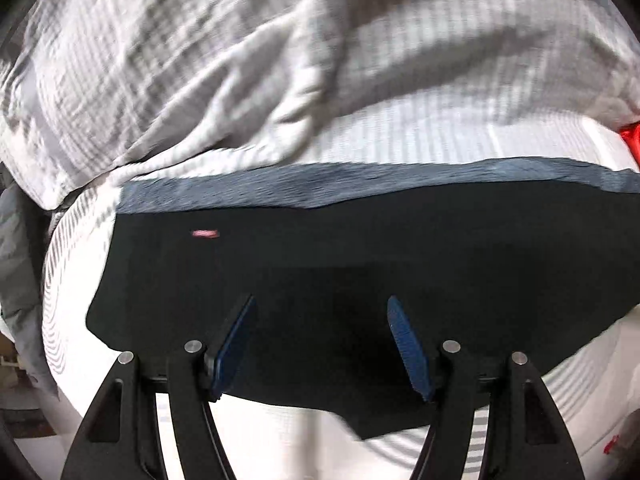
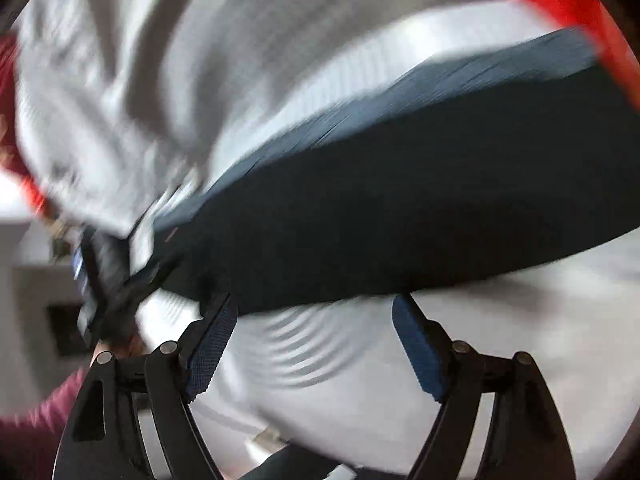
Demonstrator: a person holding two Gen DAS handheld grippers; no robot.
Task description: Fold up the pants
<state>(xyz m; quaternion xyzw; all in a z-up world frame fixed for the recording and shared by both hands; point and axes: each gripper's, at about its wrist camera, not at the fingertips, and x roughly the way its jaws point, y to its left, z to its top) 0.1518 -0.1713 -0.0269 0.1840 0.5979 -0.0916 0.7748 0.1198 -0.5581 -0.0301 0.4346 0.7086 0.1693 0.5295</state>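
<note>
Black pants (image 1: 320, 264) with a blue-grey waistband (image 1: 304, 188) lie folded flat on a white striped bedsheet (image 1: 400, 136). My left gripper (image 1: 322, 308) is open, its blue pads apart just above the black fabric, holding nothing. In the blurred right wrist view the same pants (image 2: 400, 208) run diagonally, waistband (image 2: 400, 96) on the far side. My right gripper (image 2: 314, 308) is open at the pants' near edge, over the sheet (image 2: 520, 320). The left gripper (image 2: 108, 280) shows at the pants' left end.
A rumpled white-grey striped blanket (image 1: 160, 72) is heaped behind the pants. Something red (image 2: 580, 12) lies at the far right, also in the left wrist view (image 1: 630, 136). The bed's left edge (image 1: 44, 300) drops off.
</note>
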